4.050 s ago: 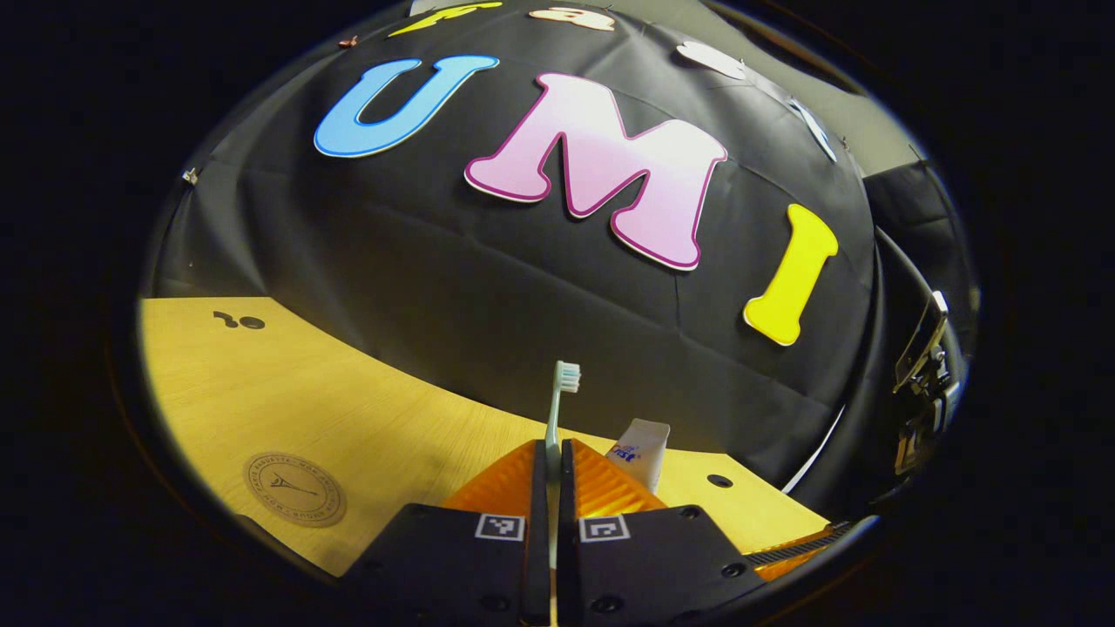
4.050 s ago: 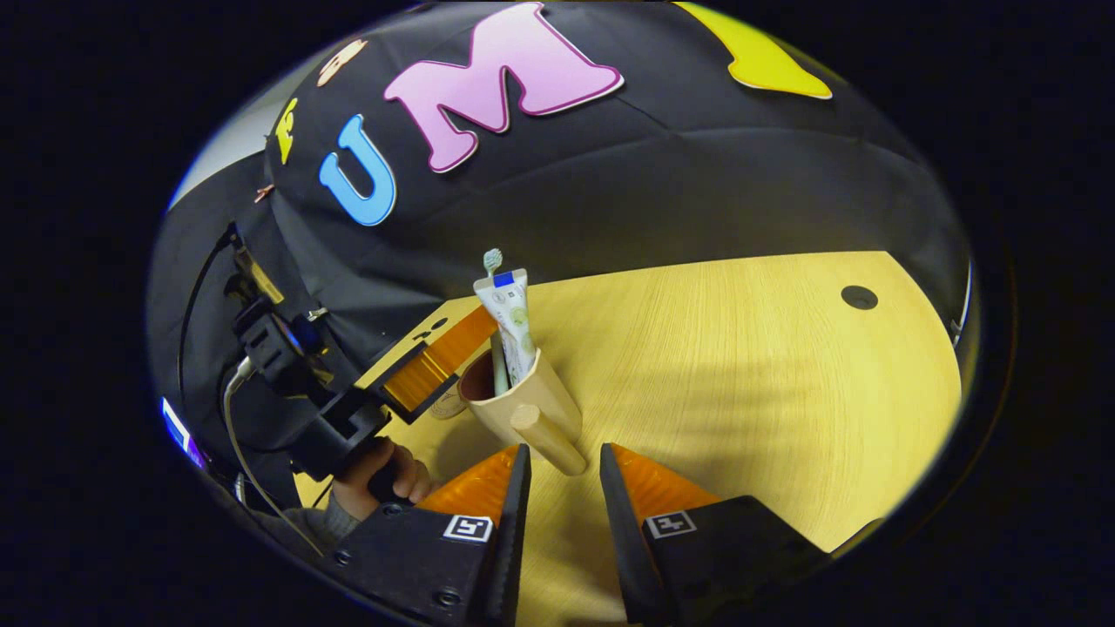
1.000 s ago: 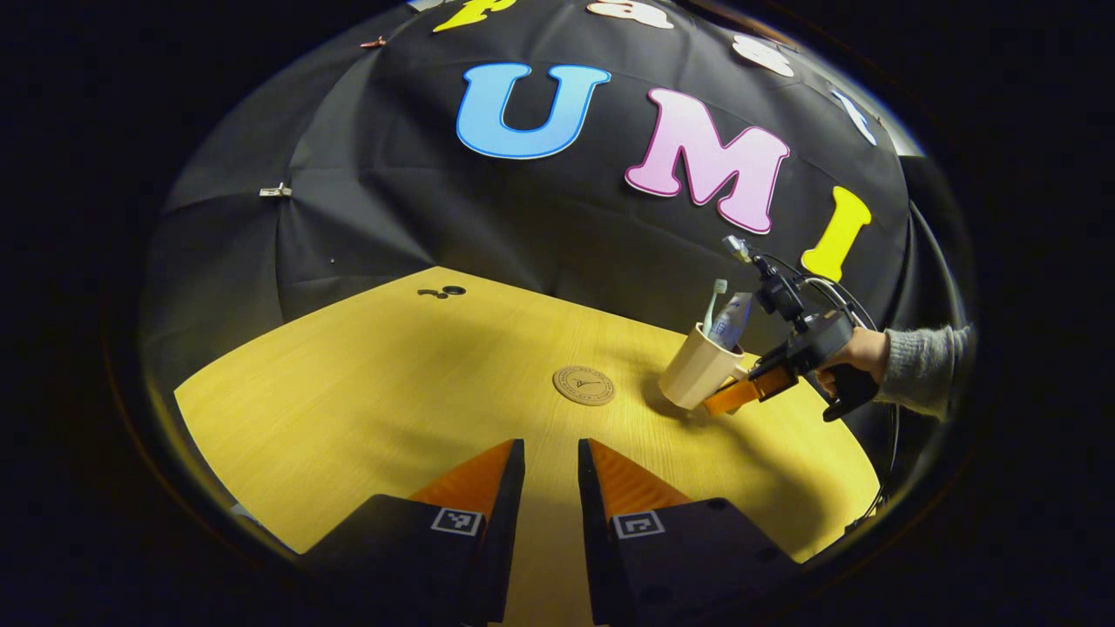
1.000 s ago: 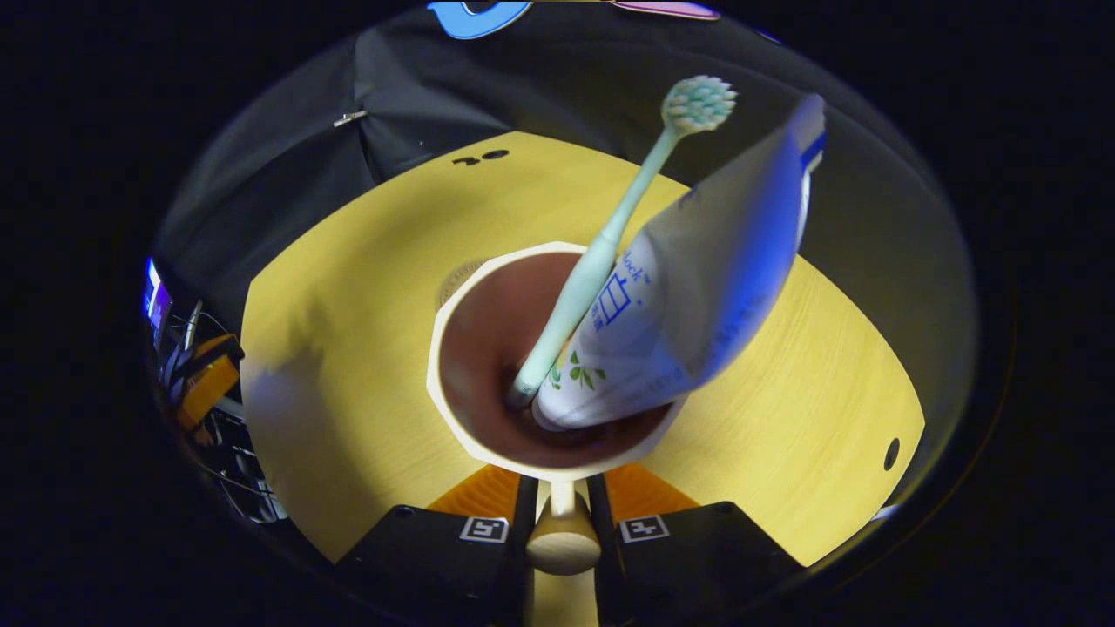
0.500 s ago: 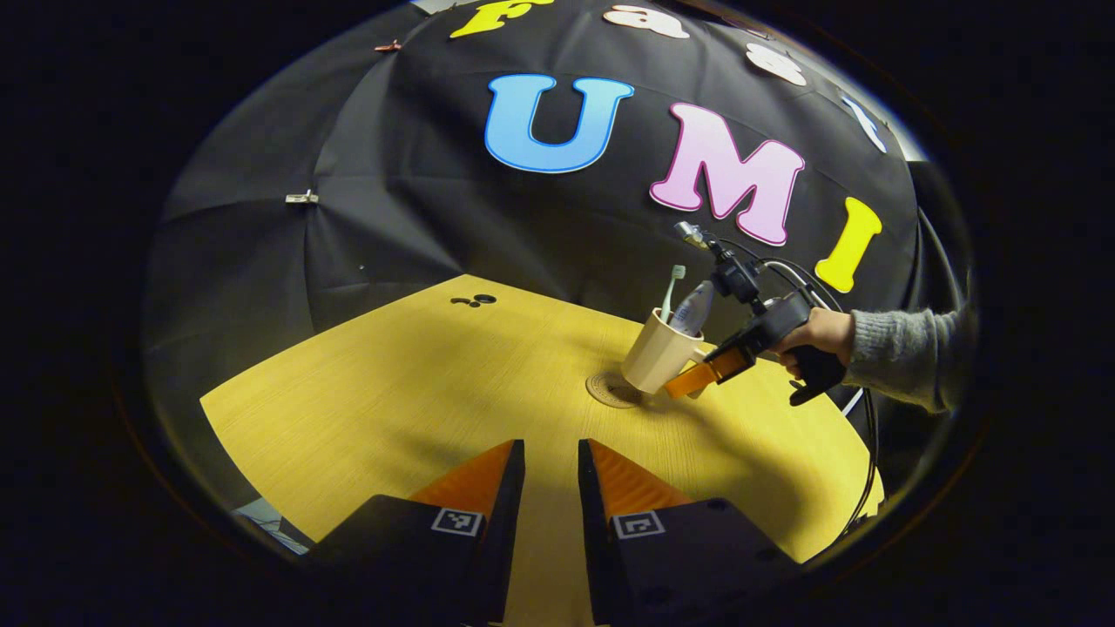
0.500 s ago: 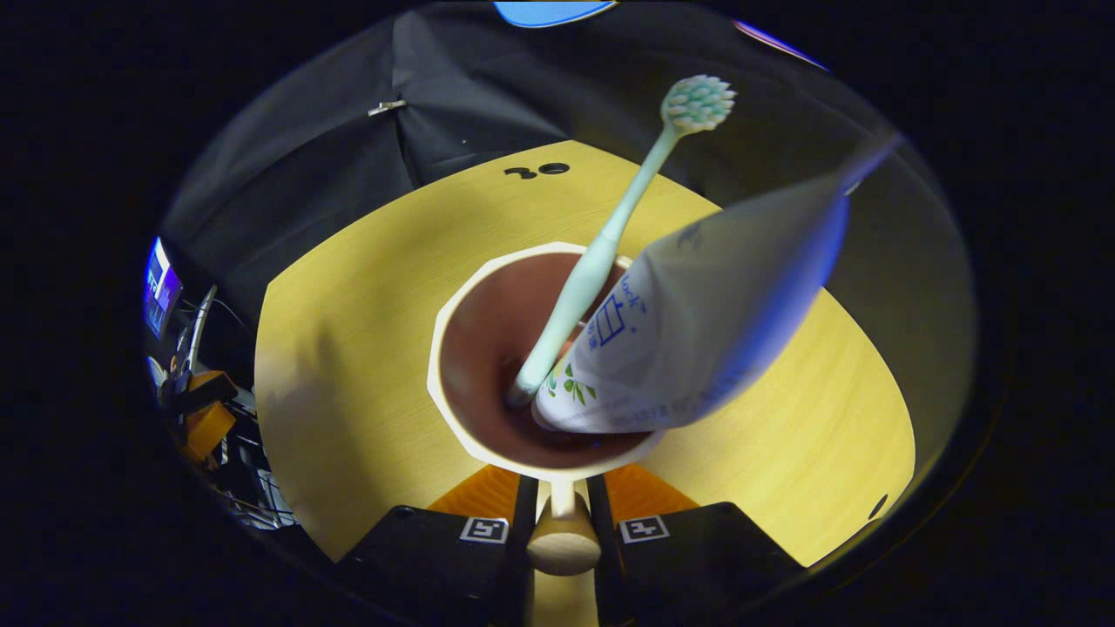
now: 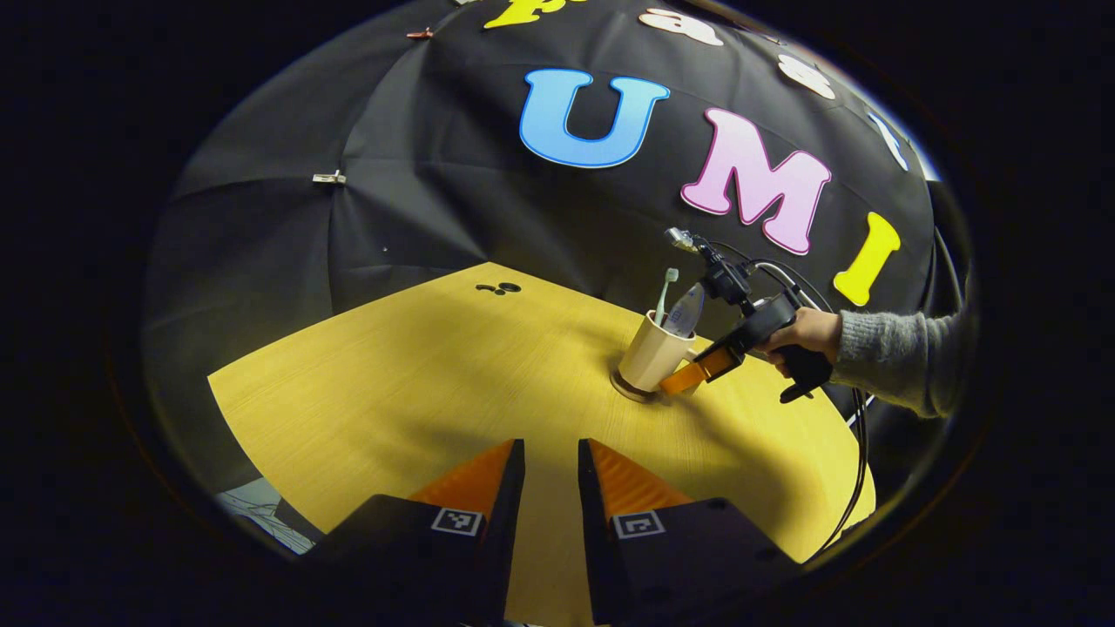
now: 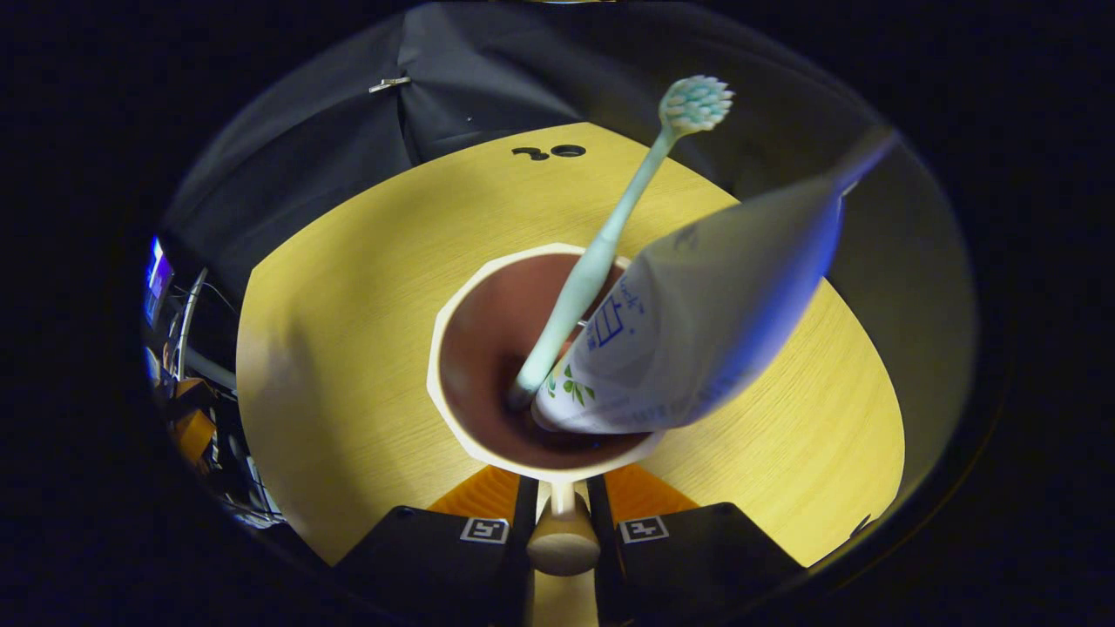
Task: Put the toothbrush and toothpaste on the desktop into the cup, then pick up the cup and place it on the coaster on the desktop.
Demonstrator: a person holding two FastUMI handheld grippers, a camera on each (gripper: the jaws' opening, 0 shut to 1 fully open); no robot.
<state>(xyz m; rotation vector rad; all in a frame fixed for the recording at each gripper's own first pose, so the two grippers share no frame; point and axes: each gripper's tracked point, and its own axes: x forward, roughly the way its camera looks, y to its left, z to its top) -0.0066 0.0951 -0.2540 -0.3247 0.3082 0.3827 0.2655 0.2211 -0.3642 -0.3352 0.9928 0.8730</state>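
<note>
Left gripper view shows the cup (image 7: pixel 652 355) now standing over the coaster (image 7: pixel 629 389), of which just a dark edge peeks out under the base on the side away from the right gripper (image 7: pixel 684 379). 1 second ago the cup hung tilted beside the coaster, and half a second ago it was just reaching its near edge; now it sits almost upright on it. Whether the base is fully down or a hair above cannot be told from here.

In the right gripper view the fingers (image 8: pixel 523 496) are clamped on the cup's wooden handle (image 8: pixel 563 542), which runs straight back between them. The toothbrush (image 8: pixel 610 235) and toothpaste (image 8: pixel 697 322) both stand inside the cup, directly ahead of those fingers, leaning away and to the right. They have hardly shifted during the carry.

The left gripper (image 7: pixel 549 461) hovers over the tabletop (image 7: pixel 392 383), its fingers a narrow gap apart with nothing between them, the cup well ahead and to their right.

So, by my reading, the task is nearly finished: both items are in and the cup is over its mark. What remains is letting go of the handle and backing straight off without dragging the cup.
</note>
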